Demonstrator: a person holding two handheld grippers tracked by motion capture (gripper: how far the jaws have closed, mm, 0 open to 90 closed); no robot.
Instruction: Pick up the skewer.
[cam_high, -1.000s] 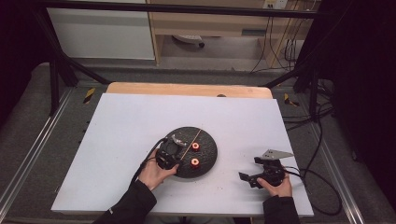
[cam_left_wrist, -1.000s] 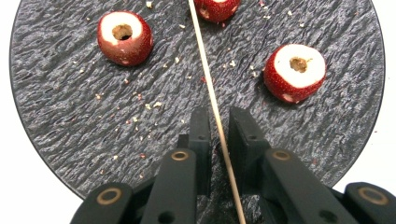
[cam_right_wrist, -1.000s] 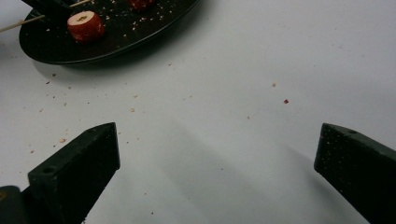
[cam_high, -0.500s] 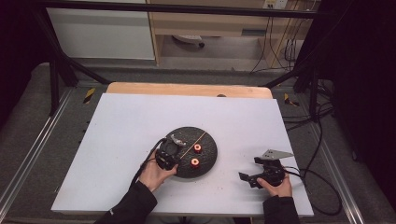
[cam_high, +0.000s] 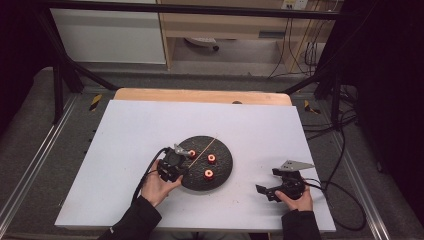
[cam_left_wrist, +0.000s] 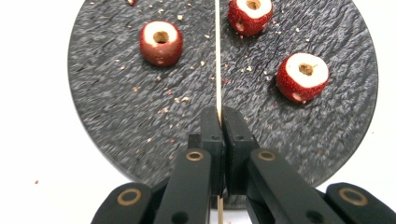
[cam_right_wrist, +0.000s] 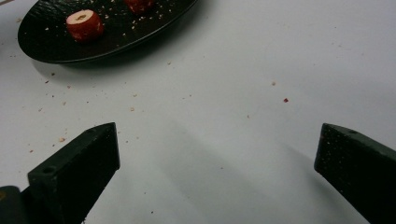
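1. My left tongs (cam_left_wrist: 218, 122) are clenched on a thin wooden skewer (cam_left_wrist: 217, 60), which runs straight ahead over the round black plate (cam_left_wrist: 116, 116).
2. Three red, white-topped, cored fruit pieces (cam_left_wrist: 161, 42) lie beside the skewer; its far tip is cut off.
3. My right tongs (cam_right_wrist: 217, 158) hang released above the white bench (cam_right_wrist: 280, 56).

Three red fruits (cam_high: 211, 159) and skewer (cam_high: 206, 148) on dark plate (cam_high: 223, 169).
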